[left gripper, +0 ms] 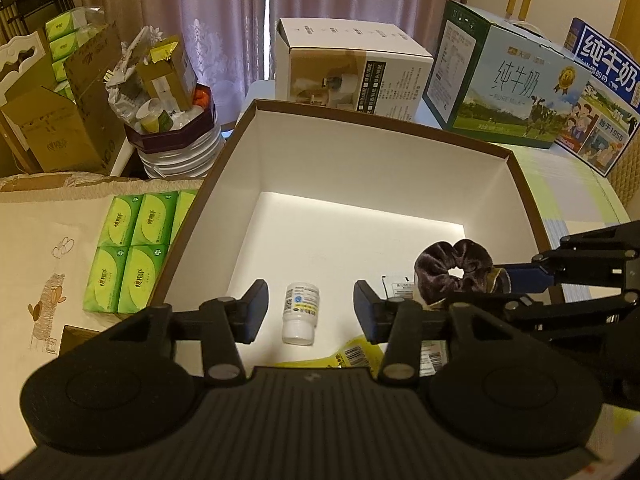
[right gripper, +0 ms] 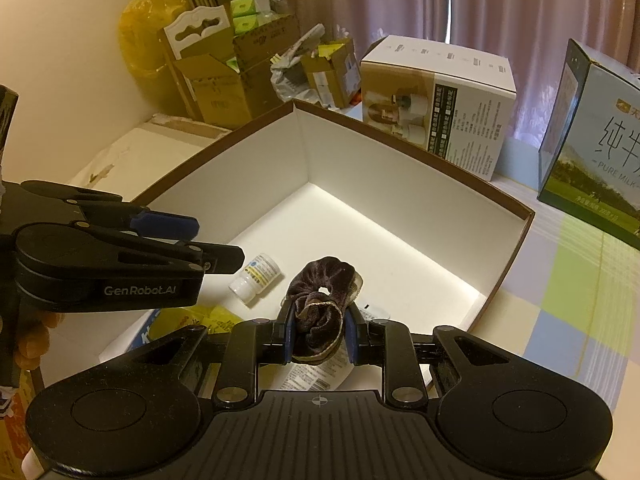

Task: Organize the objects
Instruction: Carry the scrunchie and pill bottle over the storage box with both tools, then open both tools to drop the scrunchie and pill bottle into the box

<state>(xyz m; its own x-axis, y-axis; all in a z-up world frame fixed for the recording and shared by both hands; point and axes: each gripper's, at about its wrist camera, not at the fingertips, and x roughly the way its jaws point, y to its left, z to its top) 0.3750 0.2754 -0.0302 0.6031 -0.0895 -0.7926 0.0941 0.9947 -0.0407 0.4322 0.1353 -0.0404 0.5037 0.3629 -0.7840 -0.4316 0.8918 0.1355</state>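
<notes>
White pill bottle (left gripper: 301, 313) lying in box (left gripper: 320, 152), brown scrunchie (right gripper: 320, 304) pinched.

Right tongs (right gripper: 318, 338) clamp a dark scrunchie (right gripper: 320, 292) over the box (right gripper: 400, 184).

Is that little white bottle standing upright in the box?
No, the white bottle lies on its side on the floor of the box.

dim warm room light, bright glare on the white box (left gripper: 304, 168) floor, daylight slit between curtains (left gripper: 228, 20), fisheye-bent dark corners, slightly soft detail
</notes>
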